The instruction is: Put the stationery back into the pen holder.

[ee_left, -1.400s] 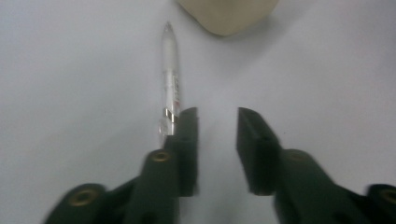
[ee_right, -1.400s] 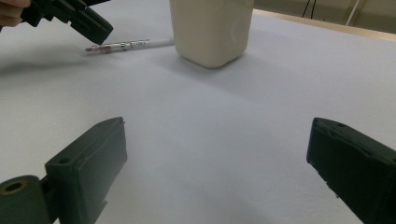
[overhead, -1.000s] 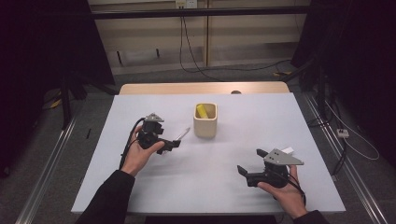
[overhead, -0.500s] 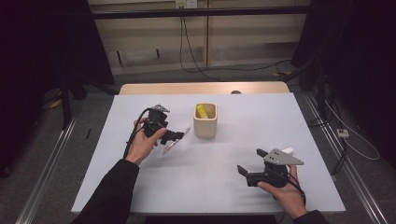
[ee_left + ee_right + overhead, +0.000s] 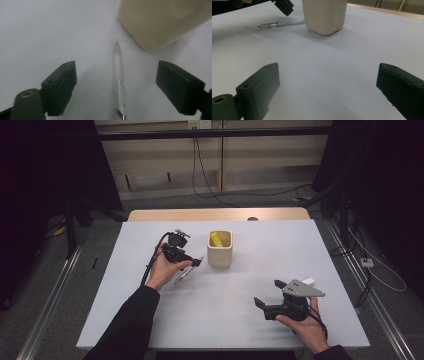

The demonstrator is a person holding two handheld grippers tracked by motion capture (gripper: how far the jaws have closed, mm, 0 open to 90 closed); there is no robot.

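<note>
Your left claw (image 5: 116,82) hangs over the white tabletop (image 5: 300,260) with its jaws spread; they have just been closing in, and the clear plastic pen (image 5: 118,67) lies flat between them with neither pad touching it. The pen's tip points toward the cream, rounded-square holder cup (image 5: 220,249), which stands just beside it; a yellow item (image 5: 216,239) sits inside the cup. In the high view your left hand (image 5: 162,270) holds that claw just left of the cup. Your right claw (image 5: 261,303) is well apart near the tabletop's front edge, jaws wide and nothing between them, facing the cup.
</note>
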